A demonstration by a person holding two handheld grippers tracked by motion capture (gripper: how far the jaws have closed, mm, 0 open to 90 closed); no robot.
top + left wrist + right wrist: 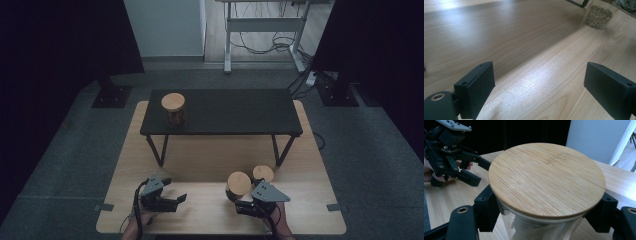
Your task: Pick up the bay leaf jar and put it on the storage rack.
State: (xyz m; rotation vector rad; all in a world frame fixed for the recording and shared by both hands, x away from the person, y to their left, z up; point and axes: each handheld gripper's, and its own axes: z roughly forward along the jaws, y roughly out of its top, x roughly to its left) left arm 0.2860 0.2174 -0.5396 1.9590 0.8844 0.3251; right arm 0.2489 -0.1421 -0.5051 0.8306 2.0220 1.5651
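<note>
- Two claws at the near edge of the light wooden counter (200, 165), each held in a person's hand.
- Right claw (546, 212): jaws set on either side of a glass jar (544, 230) just under its round bamboo lid (546, 178); pads close against the glass, contact likely but cannot be confirmed, so grip state cannot be told.
- Same jar seen from the high view (238, 186), upright on the counter at near right, directly ahead of the right claw (248, 204).
- Second lidded jar (263, 174) just beside and behind the first; touching or apart cannot be told.
- Left claw (175, 200): jaws spread wide, nothing between them, bare wood beneath in the left gripper view (539, 82); positioned at near left, well apart from the jars.
- Left claw also visible in the right gripper view (472, 170), jaws apart, fingers of the hand wrapped behind it.
- Jar of small greenish-brown grains (597, 16) at the far upper right of the left gripper view, standing on the counter.
- Low black table (222, 112) standing on the counter farther back; third lidded jar (173, 110) upright on its left end.
</note>
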